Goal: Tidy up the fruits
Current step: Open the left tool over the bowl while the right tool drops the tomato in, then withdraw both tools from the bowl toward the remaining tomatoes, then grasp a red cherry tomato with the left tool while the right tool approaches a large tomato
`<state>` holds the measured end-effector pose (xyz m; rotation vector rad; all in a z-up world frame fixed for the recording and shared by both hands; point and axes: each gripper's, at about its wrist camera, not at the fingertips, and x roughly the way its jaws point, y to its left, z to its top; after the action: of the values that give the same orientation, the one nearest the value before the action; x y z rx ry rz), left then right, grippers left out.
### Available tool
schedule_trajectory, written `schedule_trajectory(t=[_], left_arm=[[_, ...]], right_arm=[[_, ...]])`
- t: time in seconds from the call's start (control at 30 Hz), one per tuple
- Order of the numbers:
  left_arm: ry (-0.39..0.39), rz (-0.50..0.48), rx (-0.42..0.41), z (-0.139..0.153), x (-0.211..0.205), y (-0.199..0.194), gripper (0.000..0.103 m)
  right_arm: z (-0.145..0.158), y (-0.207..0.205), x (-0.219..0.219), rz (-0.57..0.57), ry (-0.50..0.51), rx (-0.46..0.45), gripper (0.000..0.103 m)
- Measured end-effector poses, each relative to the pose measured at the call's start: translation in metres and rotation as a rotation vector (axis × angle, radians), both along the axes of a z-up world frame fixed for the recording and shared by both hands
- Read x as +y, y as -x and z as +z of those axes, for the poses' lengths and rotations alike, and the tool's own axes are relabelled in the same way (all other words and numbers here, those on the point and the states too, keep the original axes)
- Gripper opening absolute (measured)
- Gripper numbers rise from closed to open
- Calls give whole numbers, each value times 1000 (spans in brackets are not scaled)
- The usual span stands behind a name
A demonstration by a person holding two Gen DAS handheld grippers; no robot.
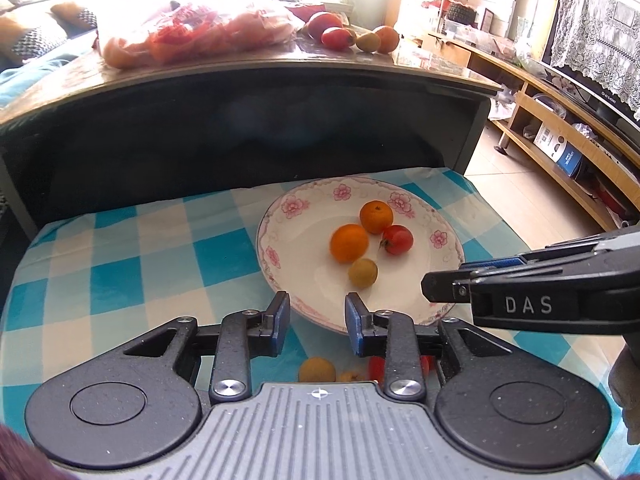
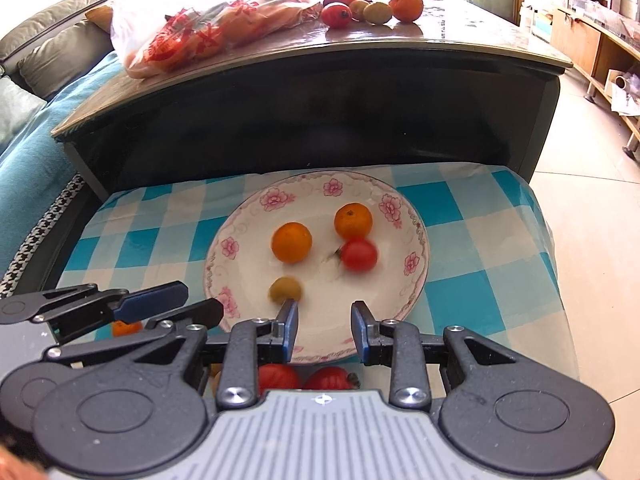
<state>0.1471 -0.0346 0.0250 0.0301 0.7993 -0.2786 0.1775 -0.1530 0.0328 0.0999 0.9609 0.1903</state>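
A flowered white plate (image 1: pixel 304 208) (image 2: pixel 240 236) lies on a blue checked cloth (image 1: pixel 120 248). It holds two oranges (image 1: pixel 349 243) (image 2: pixel 291 242), a red tomato (image 1: pixel 397 239) (image 2: pixel 359 255) and a small yellow-green fruit (image 1: pixel 363 273) (image 2: pixel 285 289), which is blurred in the right wrist view. My left gripper (image 1: pixel 317 310) (image 2: pixel 204 301) hovers at the plate's near rim, open and empty, with the yellow-green fruit just ahead of it. My right gripper (image 2: pixel 325 322) (image 1: pixel 444 278) is over the plate's near right edge, its jaws slightly apart with nothing between them.
More fruit lies on the cloth beneath the grippers: a yellow one (image 1: pixel 317 369), two tomatoes (image 2: pixel 278 376) and an orange (image 2: pixel 127 327). Behind stands a dark table (image 2: pixel 320 92) with a plastic bag of fruit (image 2: pixel 208 24) and loose fruits (image 2: pixel 372 6). Wooden shelves (image 1: pixel 560 120) line the right.
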Motion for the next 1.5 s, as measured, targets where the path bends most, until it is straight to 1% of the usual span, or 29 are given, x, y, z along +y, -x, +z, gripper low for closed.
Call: schedule_trajectory(t=[0.33, 0.57, 0.87, 1.13, 1.43, 1.5], left_arm=[[0, -2, 12, 2, 9, 22, 41], [-9, -20, 44, -8, 8, 41, 42], [3, -39, 92, -20, 2, 56, 44], [-11, -56, 120, -33, -6, 61, 46], [-17, -55, 136, -50, -9, 57, 46], [-23, -55, 119, -51, -9, 58, 45]], right_arm=[[7, 24, 6, 25, 2, 0, 32], [6, 39, 8, 28, 3, 17, 32], [1, 57, 3, 15, 5, 45, 32], [-3, 66, -3, 7, 3, 59, 32], [-9, 64, -9, -4, -2, 73, 32], [-11, 63, -8, -2, -4, 76, 32]])
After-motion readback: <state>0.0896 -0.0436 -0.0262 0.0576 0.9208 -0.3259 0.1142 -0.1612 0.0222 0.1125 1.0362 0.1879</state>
